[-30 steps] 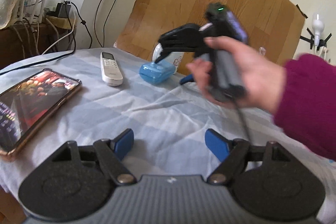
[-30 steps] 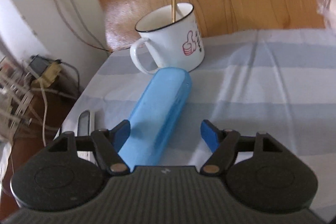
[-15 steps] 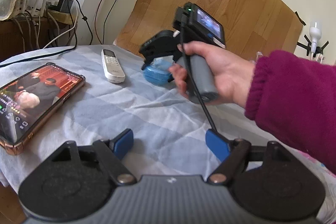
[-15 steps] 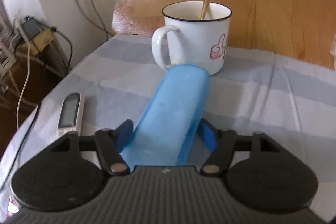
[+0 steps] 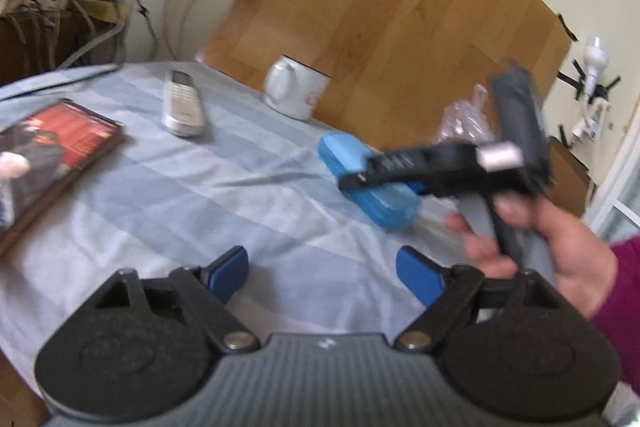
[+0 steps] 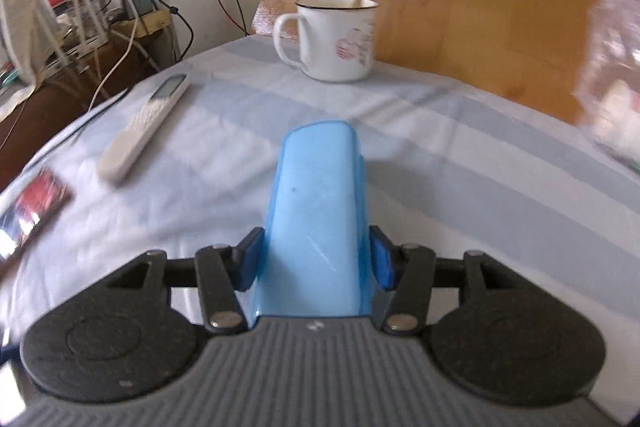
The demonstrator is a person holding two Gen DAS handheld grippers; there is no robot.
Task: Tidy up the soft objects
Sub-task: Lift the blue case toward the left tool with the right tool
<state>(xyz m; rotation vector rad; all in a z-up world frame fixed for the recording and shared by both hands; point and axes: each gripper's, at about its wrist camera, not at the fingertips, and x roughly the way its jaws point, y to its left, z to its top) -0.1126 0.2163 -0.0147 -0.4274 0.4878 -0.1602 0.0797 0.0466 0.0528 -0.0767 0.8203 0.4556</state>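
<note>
Progress: early. Right gripper [image 6: 316, 259] jaws closing, pads against both sides of blue case [image 6: 316, 211], which is over the counter [image 6: 500, 163], clear of the mug [image 6: 332, 39]. Left gripper [image 5: 320, 267] jaws opening, nothing between. Placement still outstanding; destination not evident.

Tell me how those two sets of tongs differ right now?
The right tongs have their blue pads against a long light-blue plastic case, jaws closing; the left tongs stand wide, opening, nothing between them. The right tongs carry something; the left tongs hover over the striped cloth. Both have blue pads and black arms.
</note>
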